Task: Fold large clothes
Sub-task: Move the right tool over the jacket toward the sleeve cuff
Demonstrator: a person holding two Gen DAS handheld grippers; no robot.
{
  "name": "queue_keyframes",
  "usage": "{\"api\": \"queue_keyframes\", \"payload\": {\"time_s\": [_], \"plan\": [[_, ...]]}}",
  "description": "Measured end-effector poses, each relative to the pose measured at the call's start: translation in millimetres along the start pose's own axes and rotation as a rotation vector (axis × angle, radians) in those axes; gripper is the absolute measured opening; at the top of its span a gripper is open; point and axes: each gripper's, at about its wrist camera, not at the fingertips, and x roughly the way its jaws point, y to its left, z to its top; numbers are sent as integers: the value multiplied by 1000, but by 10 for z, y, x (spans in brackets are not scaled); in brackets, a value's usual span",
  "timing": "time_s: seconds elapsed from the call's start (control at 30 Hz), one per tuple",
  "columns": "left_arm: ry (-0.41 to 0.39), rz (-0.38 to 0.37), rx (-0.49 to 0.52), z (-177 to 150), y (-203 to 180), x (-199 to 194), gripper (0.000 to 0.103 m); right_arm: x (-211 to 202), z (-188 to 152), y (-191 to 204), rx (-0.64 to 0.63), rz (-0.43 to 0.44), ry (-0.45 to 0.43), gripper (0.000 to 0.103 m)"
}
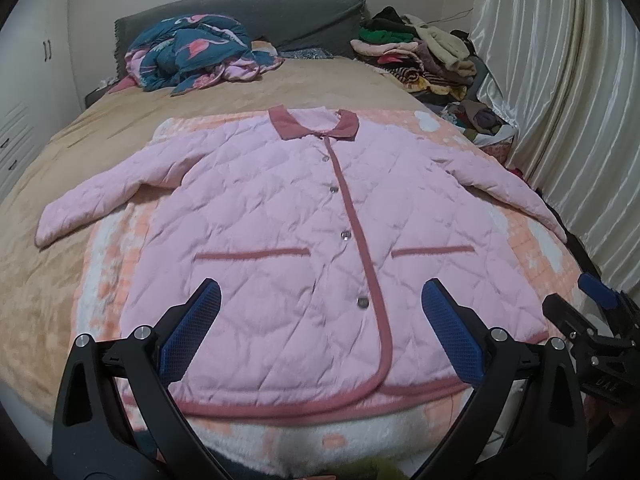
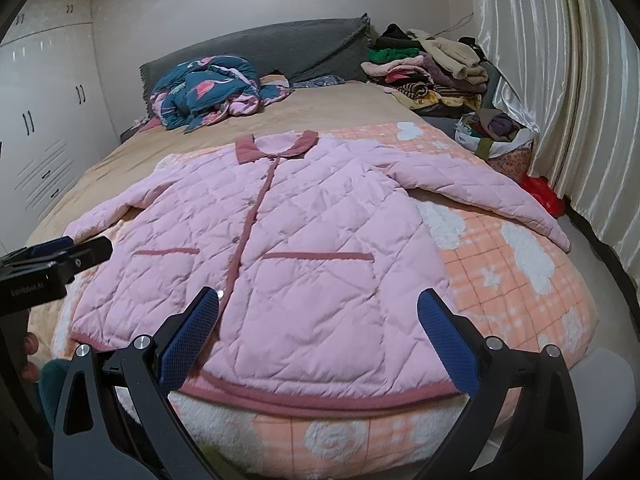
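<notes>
A pink quilted jacket (image 1: 288, 220) (image 2: 280, 240) with dark pink trim, collar and two pocket lines lies flat and buttoned, front up, on an orange-and-white blanket (image 1: 532, 248) (image 2: 500, 264). Both sleeves are spread outward. My left gripper (image 1: 320, 296) hovers open above the hem near the bottom button, nothing between its blue pads. My right gripper (image 2: 318, 304) is open too, over the hem's right half. In the left wrist view the right gripper (image 1: 592, 304) shows at the right edge; in the right wrist view the left gripper (image 2: 56, 256) shows at the left edge.
The bed (image 1: 60, 184) has a tan cover. A crumpled blue-and-pink quilt (image 1: 192, 52) lies by the grey headboard (image 1: 248, 12). Stacked folded clothes (image 1: 420, 48) and a bag of clothes (image 2: 496, 128) sit at the far right by the curtain (image 2: 560, 80). White wardrobes (image 2: 44, 120) stand left.
</notes>
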Motion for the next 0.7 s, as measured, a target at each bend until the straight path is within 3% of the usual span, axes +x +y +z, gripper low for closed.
{"api": "queue_keyframes", "payload": {"time_s": [0.7], "plan": [[31, -44, 24, 734, -400, 782, 94, 479, 504, -794, 138, -134, -23, 99]]}}
